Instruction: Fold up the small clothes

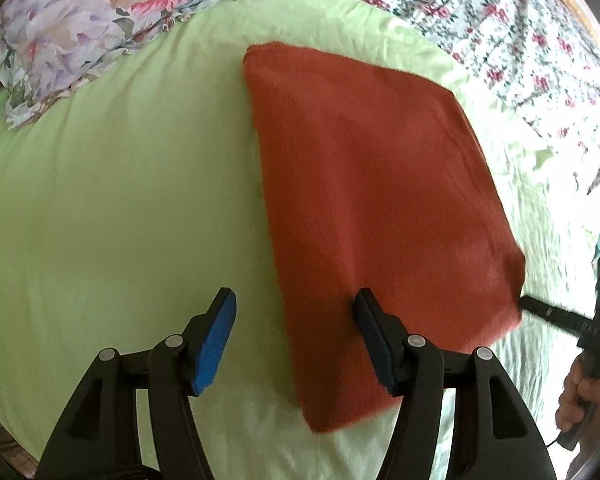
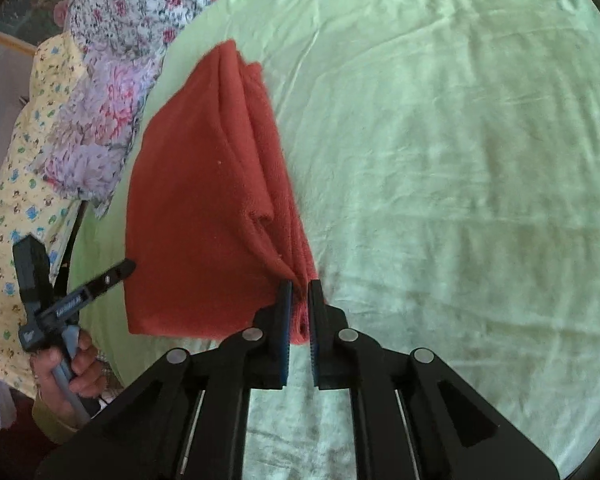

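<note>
The left gripper (image 1: pixel 296 316) is held with jaws spread wide, nothing pinched; the folded rust-red cloth (image 1: pixel 380 184) lies ahead on the green sheet (image 1: pixel 120 180), its near edge under the right-hand finger. The right gripper (image 2: pixel 300 300) is clamped on the cloth's near corner.
</note>
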The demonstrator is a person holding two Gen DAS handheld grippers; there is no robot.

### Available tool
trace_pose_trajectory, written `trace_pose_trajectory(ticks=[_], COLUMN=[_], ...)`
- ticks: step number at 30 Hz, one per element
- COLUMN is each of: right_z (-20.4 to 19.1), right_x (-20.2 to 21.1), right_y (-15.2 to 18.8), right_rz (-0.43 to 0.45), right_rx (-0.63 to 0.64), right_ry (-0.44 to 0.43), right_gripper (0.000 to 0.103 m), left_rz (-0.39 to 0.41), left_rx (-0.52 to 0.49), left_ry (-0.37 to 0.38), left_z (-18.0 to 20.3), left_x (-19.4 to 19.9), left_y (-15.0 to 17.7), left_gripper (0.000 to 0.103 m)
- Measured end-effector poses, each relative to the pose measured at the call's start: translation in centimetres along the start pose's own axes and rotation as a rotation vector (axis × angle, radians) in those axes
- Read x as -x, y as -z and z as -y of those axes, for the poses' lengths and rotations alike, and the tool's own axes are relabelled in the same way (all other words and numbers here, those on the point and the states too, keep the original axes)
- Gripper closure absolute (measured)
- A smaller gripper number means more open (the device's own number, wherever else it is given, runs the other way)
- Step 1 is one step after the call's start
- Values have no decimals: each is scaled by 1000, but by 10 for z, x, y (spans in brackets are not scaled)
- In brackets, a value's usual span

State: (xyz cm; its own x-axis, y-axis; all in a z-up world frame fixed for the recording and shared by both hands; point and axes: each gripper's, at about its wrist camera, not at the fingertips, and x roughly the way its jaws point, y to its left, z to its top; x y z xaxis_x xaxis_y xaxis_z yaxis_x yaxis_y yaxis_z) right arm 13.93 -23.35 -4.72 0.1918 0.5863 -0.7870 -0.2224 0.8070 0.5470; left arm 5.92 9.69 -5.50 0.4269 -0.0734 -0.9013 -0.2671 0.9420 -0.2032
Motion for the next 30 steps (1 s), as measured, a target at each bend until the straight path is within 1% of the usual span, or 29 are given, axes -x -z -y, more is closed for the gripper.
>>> trace_pose_trajectory(ticks=[3, 7, 9, 11, 13, 15, 17, 18, 20, 21, 22, 23, 24, 25, 26, 28, 30], right_z=[-10, -32, -48, -53, -46, -28, -19, -19, -29, -34, -41, -46, -50, -54, -57, -63, -63], right_x=[14, 24, 19, 7, -5, -18, -19, -16, -5, 0, 6, 9, 12, 15, 18, 24, 28], right_y=[5, 11, 10, 8, 5, 2, 2, 3, 5, 6, 8, 9, 10, 12, 14, 22, 29], right_rz=[47, 89, 81, 49, 34, 8, 12, 21, 51, 61, 64, 65, 67, 71, 77, 74, 62], right_rx=[14, 60, 100, 127, 103, 34, -28, -45, -33, -20, 6, 27, 47, 70, 96, 148, 180], right_ry=[16, -16, -33, 1, 37, 70, 42, 39, 40, 26, 7, 7, 13, 14, 9, 12, 12], right_gripper=[94, 94, 94, 94, 94, 94, 94, 94, 94, 92, 86, 81, 68, 57, 55, 55, 55], left_rz=[-22, -58, -54, -53, -58, -64, -62, -51, -8, 6, 14, 29, 51, 62, 69, 83, 100], left_rx=[-17, -58, -70, -65, -57, -56, -64, -68, -74, -66, -55, -39, -20, -8, 3, 46, 70], left_ry=[-4, -8, -15, -11, 4, 21, 24, 23, 15, 10, 10, 9, -5, -21, -40, -79, -95], left_z=[-1, 5, 7, 7, 5, 3, -1, -1, -2, -4, -6, -7, -7, -6, -3, 1, 8], left_x=[-2, -8, -8, -7, -9, -9, -1, 5, 22, 29, 33, 39, 47, 52, 56, 65, 71], left_y=[13, 33, 38, 37, 34, 34, 35, 35, 38, 40, 42, 46, 50, 52, 57, 68, 79], left_gripper=[37, 36, 36, 36, 34, 34, 34, 35, 35, 35, 35, 35, 35, 35, 35, 35, 35])
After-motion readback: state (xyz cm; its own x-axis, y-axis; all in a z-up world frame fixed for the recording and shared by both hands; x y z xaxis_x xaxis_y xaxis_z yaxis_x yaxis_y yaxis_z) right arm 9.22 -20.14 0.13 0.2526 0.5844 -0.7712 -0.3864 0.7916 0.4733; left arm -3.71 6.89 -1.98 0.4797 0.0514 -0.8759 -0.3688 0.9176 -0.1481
